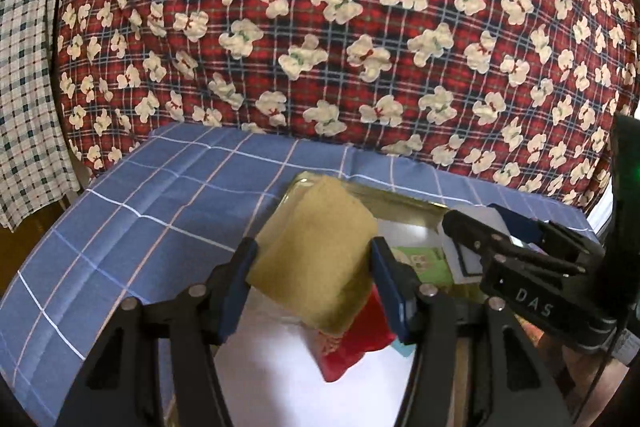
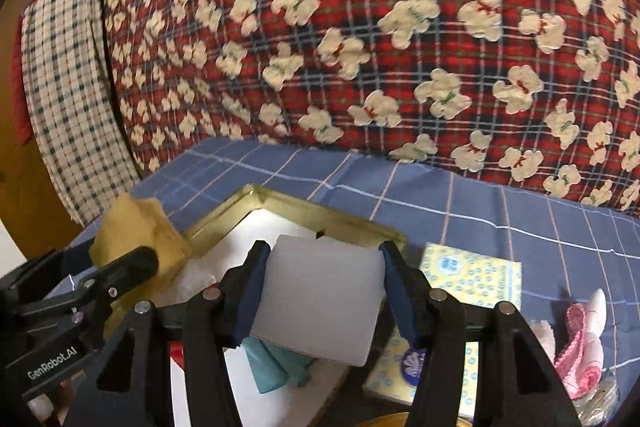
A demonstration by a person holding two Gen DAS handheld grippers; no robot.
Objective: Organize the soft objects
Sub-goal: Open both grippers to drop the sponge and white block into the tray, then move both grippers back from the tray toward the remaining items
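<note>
Left claw (image 1: 312, 267): I hold yellow sponge (image 1: 316, 259) clamped, raised over gold tray (image 1: 404, 203). Right claw (image 2: 320, 291): clamped on white foam block (image 2: 320, 299), also above tray, just beside left. Tray lies directly below-ahead; left claw nearer its far-left corner.

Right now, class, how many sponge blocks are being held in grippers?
2. The yellow sponge sits in the left gripper; the white sponge in the right gripper. Others may be hidden.
</note>
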